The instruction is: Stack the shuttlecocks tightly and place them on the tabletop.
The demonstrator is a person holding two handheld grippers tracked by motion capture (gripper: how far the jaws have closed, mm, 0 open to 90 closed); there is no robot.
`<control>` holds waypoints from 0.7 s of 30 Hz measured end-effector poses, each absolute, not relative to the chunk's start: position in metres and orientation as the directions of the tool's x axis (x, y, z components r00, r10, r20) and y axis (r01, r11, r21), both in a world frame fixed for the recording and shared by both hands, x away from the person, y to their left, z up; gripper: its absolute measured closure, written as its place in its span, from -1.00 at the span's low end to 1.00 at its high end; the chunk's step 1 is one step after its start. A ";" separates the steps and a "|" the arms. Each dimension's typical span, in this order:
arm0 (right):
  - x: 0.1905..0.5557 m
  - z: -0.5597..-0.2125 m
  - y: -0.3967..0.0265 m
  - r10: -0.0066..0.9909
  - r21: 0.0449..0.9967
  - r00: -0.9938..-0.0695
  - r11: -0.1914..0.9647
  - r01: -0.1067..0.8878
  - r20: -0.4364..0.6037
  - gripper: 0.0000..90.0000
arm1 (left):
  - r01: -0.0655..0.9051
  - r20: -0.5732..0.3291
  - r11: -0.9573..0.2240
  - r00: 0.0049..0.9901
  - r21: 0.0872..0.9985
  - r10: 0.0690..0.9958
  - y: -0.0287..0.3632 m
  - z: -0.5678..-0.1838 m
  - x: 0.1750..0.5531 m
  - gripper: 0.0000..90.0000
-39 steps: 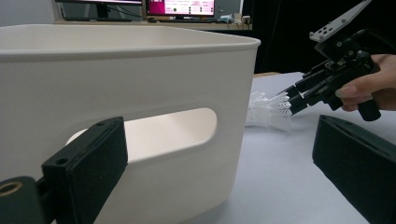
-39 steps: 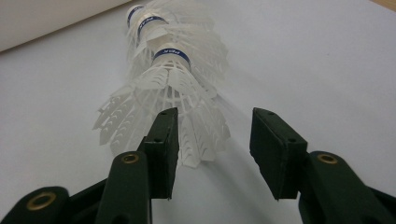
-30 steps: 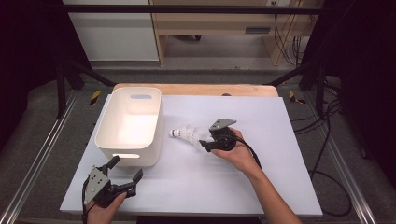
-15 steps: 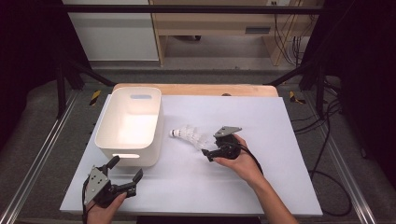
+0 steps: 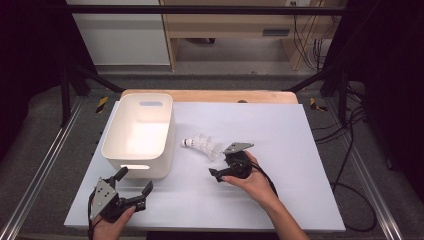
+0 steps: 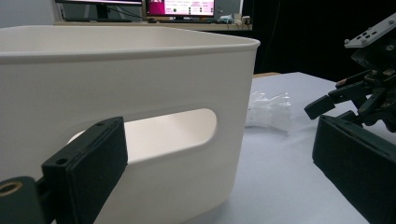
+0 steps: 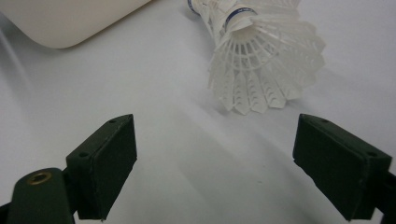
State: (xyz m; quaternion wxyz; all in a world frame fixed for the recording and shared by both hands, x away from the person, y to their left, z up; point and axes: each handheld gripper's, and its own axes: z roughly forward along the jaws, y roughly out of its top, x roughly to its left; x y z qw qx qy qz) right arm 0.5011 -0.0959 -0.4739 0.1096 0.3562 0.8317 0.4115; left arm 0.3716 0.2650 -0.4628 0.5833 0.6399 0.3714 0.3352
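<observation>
Early stage by the look of it, with nothing yet moved: shuttlecocks (image 5: 202, 146), apparently 2 nested into 1 another, lying on their side on the white surface (image 5: 280, 200), just right of the white bin (image 5: 139, 131) and apart from its wall, cork end pointing left toward the bin and skirt fanned toward the near right. Right tongs (image 5: 218, 174) set low over the surface just near and right of the skirt, jaws having just been opening and now standing wide, nothing between them; in the right gripper view the skirt (image 7: 266, 65) sits ahead of the 2 pads (image 7: 105, 163), not yet inside the gap. Left tongs (image 5: 132, 186) resting at the near left corner, also spread apart and empty, facing the near wall of the bin and its handle slot (image 6: 173, 133). Bin interior, as far as visible from above, bare. Likely aim: shuttlecocks into the bin. Done so far: approach and opening only. Left to do: closing on the skirt or cork, lifting, carrying left over the rim, releasing inside.
</observation>
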 end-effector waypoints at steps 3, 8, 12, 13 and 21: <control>0.500 -0.475 -0.092 0.678 0.761 -0.725 0.406 0.506 0.120 -0.72 | 0.084 -0.003 -0.045 0.500 0.995 0.866 0.265 -0.463 0.372 -0.93; 0.499 -0.478 -0.085 0.671 0.757 -0.730 0.410 0.509 0.127 -0.75 | 0.083 -0.004 -0.043 0.499 0.996 0.866 0.265 -0.463 0.371 -0.93; 0.498 -0.479 -0.081 0.667 0.762 -0.736 0.414 0.498 0.119 -0.76 | 0.083 -0.004 -0.044 0.500 0.996 0.866 0.265 -0.463 0.371 -0.93; 0.498 -0.479 -0.081 0.669 0.765 -0.733 0.410 0.497 0.118 -0.75 | 0.083 -0.003 -0.044 0.500 0.996 0.866 0.265 -0.463 0.371 -0.93; 0.498 -0.479 -0.077 0.686 0.779 -0.718 0.384 0.496 0.118 -0.73 | 0.082 -0.004 -0.043 0.500 0.996 0.866 0.265 -0.463 0.371 -0.93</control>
